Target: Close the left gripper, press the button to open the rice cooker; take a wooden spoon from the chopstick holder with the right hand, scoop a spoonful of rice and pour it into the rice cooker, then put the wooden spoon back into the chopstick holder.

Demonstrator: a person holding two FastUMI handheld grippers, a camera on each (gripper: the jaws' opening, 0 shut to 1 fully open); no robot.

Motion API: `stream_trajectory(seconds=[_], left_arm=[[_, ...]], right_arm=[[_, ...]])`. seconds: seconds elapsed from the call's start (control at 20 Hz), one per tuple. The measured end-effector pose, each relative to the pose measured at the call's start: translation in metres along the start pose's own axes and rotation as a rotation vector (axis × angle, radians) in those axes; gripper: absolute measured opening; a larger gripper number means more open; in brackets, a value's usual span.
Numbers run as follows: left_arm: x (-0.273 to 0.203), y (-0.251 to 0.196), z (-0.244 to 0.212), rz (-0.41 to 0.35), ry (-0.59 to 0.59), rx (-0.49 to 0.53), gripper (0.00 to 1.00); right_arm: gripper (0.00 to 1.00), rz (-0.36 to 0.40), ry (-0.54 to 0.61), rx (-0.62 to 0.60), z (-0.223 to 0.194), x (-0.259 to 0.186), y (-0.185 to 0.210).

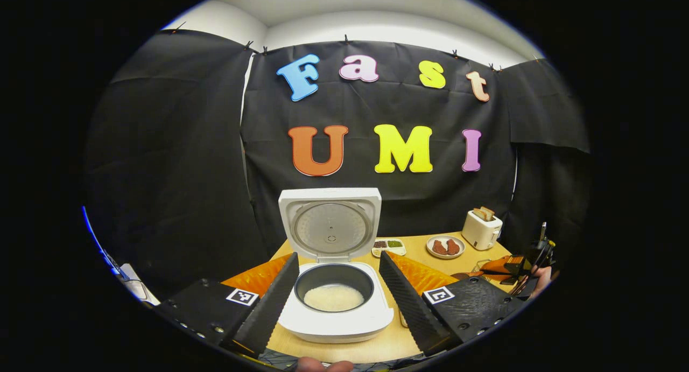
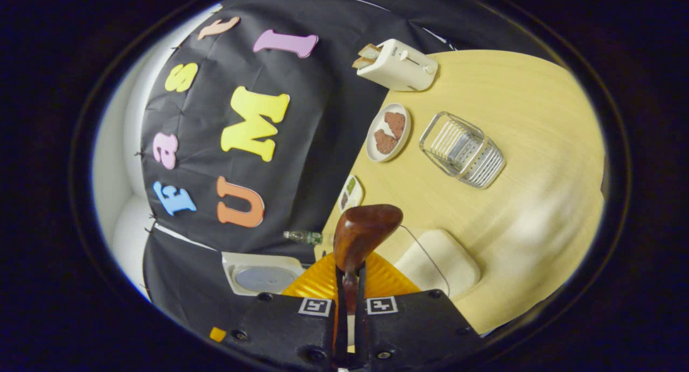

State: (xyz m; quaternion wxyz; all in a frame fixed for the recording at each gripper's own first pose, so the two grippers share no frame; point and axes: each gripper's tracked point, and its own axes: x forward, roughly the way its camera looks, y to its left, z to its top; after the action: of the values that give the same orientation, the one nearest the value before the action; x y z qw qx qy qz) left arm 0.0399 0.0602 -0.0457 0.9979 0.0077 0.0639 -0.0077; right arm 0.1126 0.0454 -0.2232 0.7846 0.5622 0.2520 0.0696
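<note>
Two tools and one desk's worth of goods, entered by size.

Desk (image 2: 538, 119): pale wood top, carrying everything below.

Rice cooker (image 1: 334, 321): white body, lid swung up and standing open behind the dark inner pot, a shallow layer of rice at the pot's bottom. The opening step looks done. Probably heavy and stable; it needs no holding while rice is tipped in.

Left tool (image 1: 338, 294): fingers spread wide apart, empty, framing the cooker on either side without touching it.

Right tool (image 2: 350, 286): fingers drawn together and clamped on the wooden spoon's handle, the view rolled well over to one side.

Toaster (image 2: 398, 65): white, bread in the slots, at the desk's far edge.

Wire rack (image 2: 463, 150): metal, empty, near the plate; whether it serves as the chopstick holder cannot be told.

Plate (image 2: 388, 132): white, two brown pieces on it.

Wooden spoon (image 2: 366, 231): dark polished bowl jutting forward past the fingertips, above the desk and apart from the cooker. Whether the bowl carries rice cannot be told. Judged light, rigid and somewhat slick from the finish; best held on the handle close behind the bowl, as now, and kept level so loose grains stay put.

Small dish (image 2: 351, 192): divided, green and dark fillings.
</note>
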Motion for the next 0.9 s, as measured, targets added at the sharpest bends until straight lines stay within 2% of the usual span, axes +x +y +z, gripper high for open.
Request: stream_trajectory(seconds=[0.2, 0.45, 0.5, 0.55, 0.7, 0.9], left_arm=[[-0.009, 0.012, 0.000, 0.041, -0.017, -0.013, 0.96], [-0.030, 0.055, -0.012, 0.129, -0.014, -0.031, 0.96], [-0.035, 0.064, -0.014, 0.142, -0.013, -0.039, 0.96], [-0.041, 0.072, -0.016, 0.153, -0.012, -0.047, 0.96], [-0.055, 0.094, -0.023, 0.174, -0.010, -0.062, 0.96], [-0.061, 0.115, -0.039, 0.184, 0.016, -0.083, 0.96]], right_arm=[[0.10, 0.067, 0.035, -0.079, -0.009, 0.008, 0.055], [0.10, 0.163, 0.151, -0.159, -0.060, 0.051, 0.132], [0.05, 0.167, 0.170, -0.190, -0.074, 0.058, 0.143], [0.10, 0.168, 0.184, -0.224, -0.086, 0.069, 0.151], [0.10, 0.157, 0.223, -0.352, -0.125, 0.102, 0.169], [0.10, 0.095, 0.236, -0.541, -0.170, 0.141, 0.173]])
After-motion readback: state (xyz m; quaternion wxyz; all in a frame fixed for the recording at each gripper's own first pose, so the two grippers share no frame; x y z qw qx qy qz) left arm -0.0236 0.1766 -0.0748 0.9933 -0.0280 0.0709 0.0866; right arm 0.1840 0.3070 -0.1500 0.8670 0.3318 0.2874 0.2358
